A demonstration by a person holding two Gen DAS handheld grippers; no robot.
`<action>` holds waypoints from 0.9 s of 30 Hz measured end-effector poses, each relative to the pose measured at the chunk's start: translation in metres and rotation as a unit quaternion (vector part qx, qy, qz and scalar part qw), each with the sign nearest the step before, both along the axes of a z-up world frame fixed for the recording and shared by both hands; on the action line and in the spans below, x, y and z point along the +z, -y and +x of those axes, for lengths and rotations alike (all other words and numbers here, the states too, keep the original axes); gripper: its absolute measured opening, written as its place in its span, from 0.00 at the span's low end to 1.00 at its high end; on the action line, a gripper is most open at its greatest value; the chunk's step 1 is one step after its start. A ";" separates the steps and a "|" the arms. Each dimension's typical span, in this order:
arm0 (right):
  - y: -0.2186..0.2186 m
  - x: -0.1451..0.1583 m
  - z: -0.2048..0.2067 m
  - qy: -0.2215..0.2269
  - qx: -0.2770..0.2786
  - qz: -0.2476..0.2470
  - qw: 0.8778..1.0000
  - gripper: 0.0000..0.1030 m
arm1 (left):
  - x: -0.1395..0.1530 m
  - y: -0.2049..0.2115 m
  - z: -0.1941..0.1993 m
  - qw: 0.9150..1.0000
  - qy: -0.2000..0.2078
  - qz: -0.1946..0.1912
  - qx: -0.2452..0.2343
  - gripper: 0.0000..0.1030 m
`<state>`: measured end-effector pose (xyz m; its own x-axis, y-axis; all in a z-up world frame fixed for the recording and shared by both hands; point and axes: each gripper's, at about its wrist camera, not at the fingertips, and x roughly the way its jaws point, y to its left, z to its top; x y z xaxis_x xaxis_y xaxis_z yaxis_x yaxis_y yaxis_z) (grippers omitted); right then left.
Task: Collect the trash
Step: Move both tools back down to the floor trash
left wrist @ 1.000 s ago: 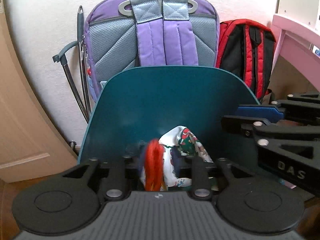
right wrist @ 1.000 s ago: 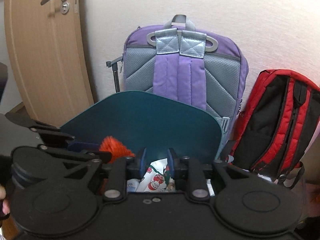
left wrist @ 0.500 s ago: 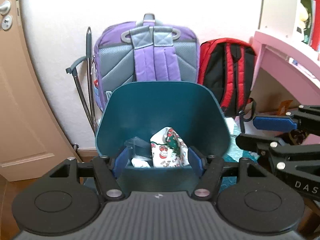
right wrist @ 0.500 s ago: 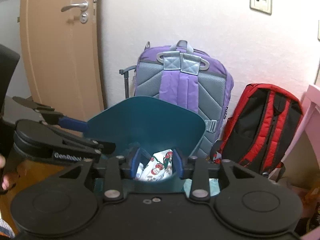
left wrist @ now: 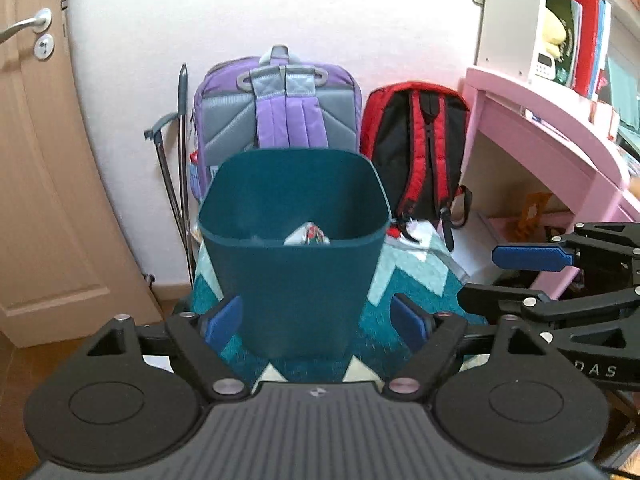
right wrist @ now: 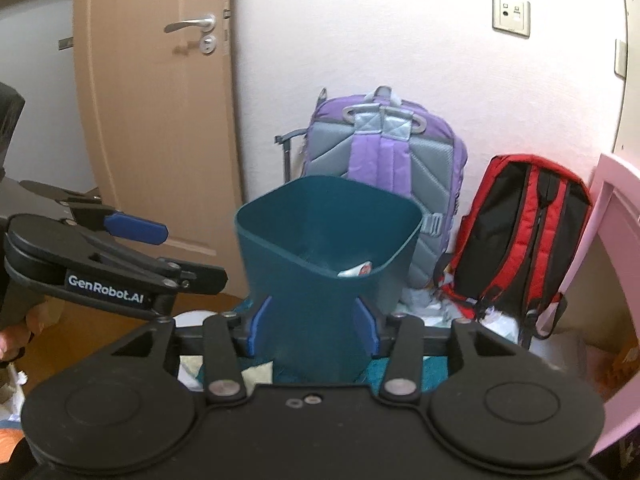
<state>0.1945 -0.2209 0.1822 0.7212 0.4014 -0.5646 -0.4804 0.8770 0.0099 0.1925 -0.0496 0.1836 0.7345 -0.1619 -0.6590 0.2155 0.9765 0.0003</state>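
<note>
A dark teal trash bin (left wrist: 294, 240) stands upright on a patterned rug, also in the right wrist view (right wrist: 320, 256). A printed white wrapper (left wrist: 307, 236) lies inside it; only its top shows over the rim, also in the right wrist view (right wrist: 358, 270). My left gripper (left wrist: 316, 320) is open and empty, pulled back in front of the bin; it shows from the side in the right wrist view (right wrist: 176, 252). My right gripper (right wrist: 314, 330) is open and empty before the bin, seen at the right in the left wrist view (left wrist: 508, 276).
A purple backpack (left wrist: 278, 108) and a red-black backpack (left wrist: 416, 152) lean on the wall behind the bin. A wooden door (right wrist: 160, 120) is at the left, a pink desk (left wrist: 552, 140) at the right. A teal-white rug (left wrist: 404, 276) lies under the bin.
My left gripper opened and let an orange piece go into the bin. Both grippers drew back and up from the bin, which now looks smaller and shows its whole rim.
</note>
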 end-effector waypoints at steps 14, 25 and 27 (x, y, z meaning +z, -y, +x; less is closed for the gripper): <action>-0.005 -0.112 -0.032 -0.088 0.028 -0.002 0.996 0.49 | -0.105 -0.048 -0.045 0.998 -0.051 -0.047 -0.004 0.97; -0.030 -0.276 0.004 -0.202 0.017 -0.036 0.979 0.49 | -0.253 -0.122 0.009 0.986 -0.156 -0.030 0.051 0.97; -0.034 -0.306 0.015 -0.231 0.012 -0.033 0.972 0.49 | -0.280 -0.135 0.019 0.980 -0.184 -0.027 0.067 0.97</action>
